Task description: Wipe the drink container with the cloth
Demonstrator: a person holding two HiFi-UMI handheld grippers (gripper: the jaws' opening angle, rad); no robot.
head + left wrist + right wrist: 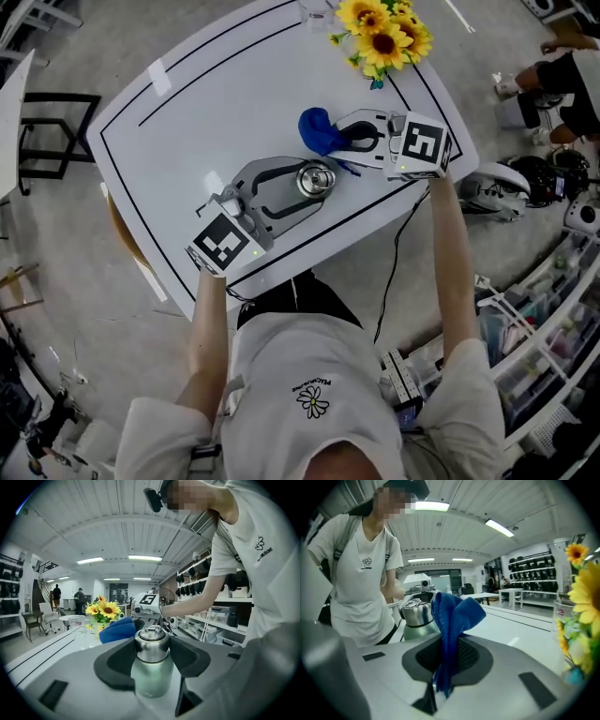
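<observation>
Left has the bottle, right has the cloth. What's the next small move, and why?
Probably ease the right gripper toward the drink container until the blue cloth meets its steel side. The cloth is pinched in that gripper's jaws close beside the container, and the left gripper clasps the container upright, so wiping looks ready to start.

The cloth (319, 129) is blue, the drink container (315, 180) silver and green, the table (216, 103) white, black-lined.

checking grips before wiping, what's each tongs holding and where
Left tongs clamp the drink container at its steel cap; right tongs pinch the blue cloth by one end.
</observation>
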